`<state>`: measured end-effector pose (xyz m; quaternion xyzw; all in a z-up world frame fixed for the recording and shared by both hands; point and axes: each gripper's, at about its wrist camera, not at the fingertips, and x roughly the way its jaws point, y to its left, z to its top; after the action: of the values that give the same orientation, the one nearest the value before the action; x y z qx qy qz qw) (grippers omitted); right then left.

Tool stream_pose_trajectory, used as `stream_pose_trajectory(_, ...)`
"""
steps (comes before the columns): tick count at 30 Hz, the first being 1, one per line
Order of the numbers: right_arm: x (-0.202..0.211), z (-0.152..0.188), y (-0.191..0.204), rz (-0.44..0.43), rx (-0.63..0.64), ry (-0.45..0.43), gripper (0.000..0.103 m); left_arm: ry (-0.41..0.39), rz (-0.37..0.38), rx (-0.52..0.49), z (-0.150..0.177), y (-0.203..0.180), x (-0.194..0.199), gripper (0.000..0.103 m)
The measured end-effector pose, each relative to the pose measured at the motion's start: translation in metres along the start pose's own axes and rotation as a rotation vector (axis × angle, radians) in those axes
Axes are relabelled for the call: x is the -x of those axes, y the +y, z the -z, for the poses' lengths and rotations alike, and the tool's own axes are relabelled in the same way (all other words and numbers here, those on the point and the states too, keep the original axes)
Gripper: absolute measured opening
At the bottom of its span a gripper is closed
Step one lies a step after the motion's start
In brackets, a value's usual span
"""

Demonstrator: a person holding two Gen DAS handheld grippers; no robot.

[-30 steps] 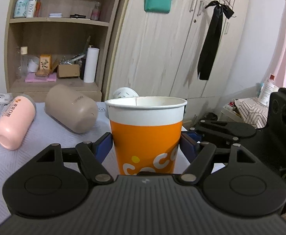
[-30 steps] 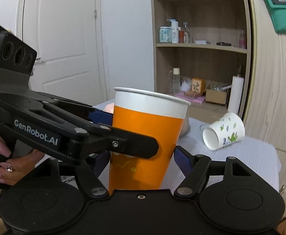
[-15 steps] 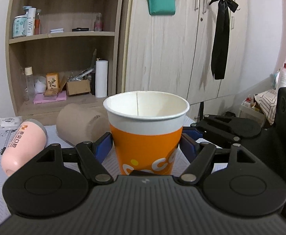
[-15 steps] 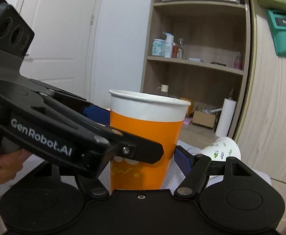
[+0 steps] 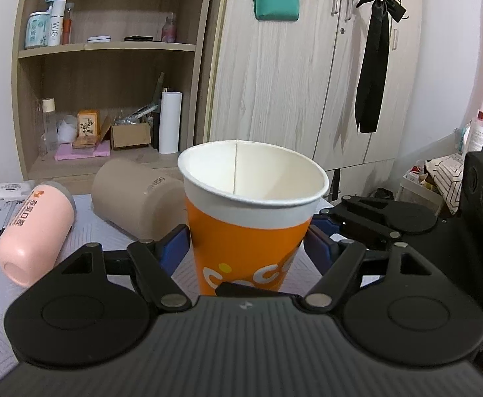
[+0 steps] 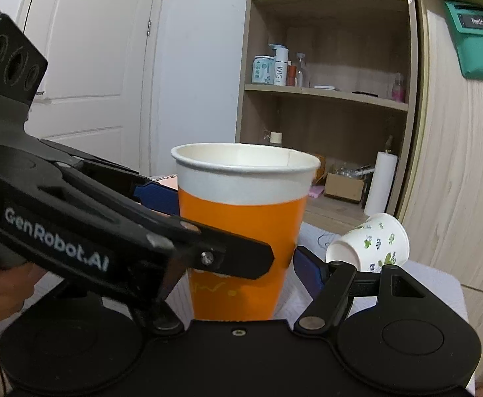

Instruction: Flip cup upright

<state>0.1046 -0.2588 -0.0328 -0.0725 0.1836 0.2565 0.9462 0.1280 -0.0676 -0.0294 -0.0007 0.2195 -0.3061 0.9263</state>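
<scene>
Upright now, mouth to the ceiling: the orange paper cup [image 5: 248, 228], glossy with a white band under its rolled rim, stands between both claws. The left gripper [image 5: 248, 243] has its blue pads pressed against the cup's sides, clamped on it. The right gripper [image 6: 238, 258] brackets the same cup; whether its pads bite, I cannot tell. Behind the left claw lie a smooth beige tumbler [image 5: 135, 195] and a pink tumbler [image 5: 36, 231], both on their sides. Right of the right claw, a floral paper cup [image 6: 370, 243] lies tipped over.
</scene>
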Motion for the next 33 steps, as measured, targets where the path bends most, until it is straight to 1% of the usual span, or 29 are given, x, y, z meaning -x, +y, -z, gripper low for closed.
stream_pose_trajectory(1,0.002,0.001,0.0,0.001,0.002,-0.002,0.083,-0.003,0.007,0.005,0.0,0.0,0.002,0.076)
stream_pose_trajectory(3,0.004,0.001,0.001,0.006,0.001,0.004,0.083,-0.011,0.032,0.026,0.003,0.002,0.006,0.076)
stream_pose_trajectory(4,0.004,0.002,0.001,0.012,-0.002,0.013,0.084,-0.015,0.052,0.051,0.003,0.005,0.008,0.076)
stream_pose_trajectory(6,0.004,0.003,0.001,0.033,-0.013,0.029,0.086,-0.001,0.069,0.103,0.005,0.009,0.009,0.076)
stream_pose_trajectory(10,0.012,0.006,0.003,0.047,-0.026,0.029,0.088,0.008,0.035,0.147,0.009,0.014,0.018,0.076)
stream_pose_trajectory(14,0.023,0.008,0.005,0.065,-0.048,0.031,0.09,0.003,0.02,0.198,0.011,0.017,0.035,0.076)
stream_pose_trajectory(17,0.033,0.008,0.007,0.078,-0.088,0.038,0.09,0.001,-0.023,0.213,0.012,0.016,0.048,0.076)
stream_pose_trajectory(20,0.046,0.006,0.011,0.096,-0.121,0.04,0.09,-0.001,-0.094,0.223,0.011,0.011,0.061,0.076)
stream_pose_trajectory(23,0.063,0.001,0.018,0.116,-0.132,0.024,0.09,-0.014,-0.153,0.216,0.01,0.006,0.076,0.076)
stream_pose_trajectory(26,0.084,-0.004,0.025,0.142,-0.135,-0.01,0.091,-0.034,-0.21,0.191,0.009,-0.002,0.092,0.076)
stream_pose_trajectory(30,0.107,-0.012,0.035,0.193,-0.137,-0.034,0.092,-0.046,-0.249,0.159,0.01,-0.013,0.114,0.077)
stream_pose_trajectory(33,0.123,-0.017,0.043,0.211,-0.151,-0.042,0.092,-0.056,-0.279,0.146,0.014,-0.021,0.131,0.077)
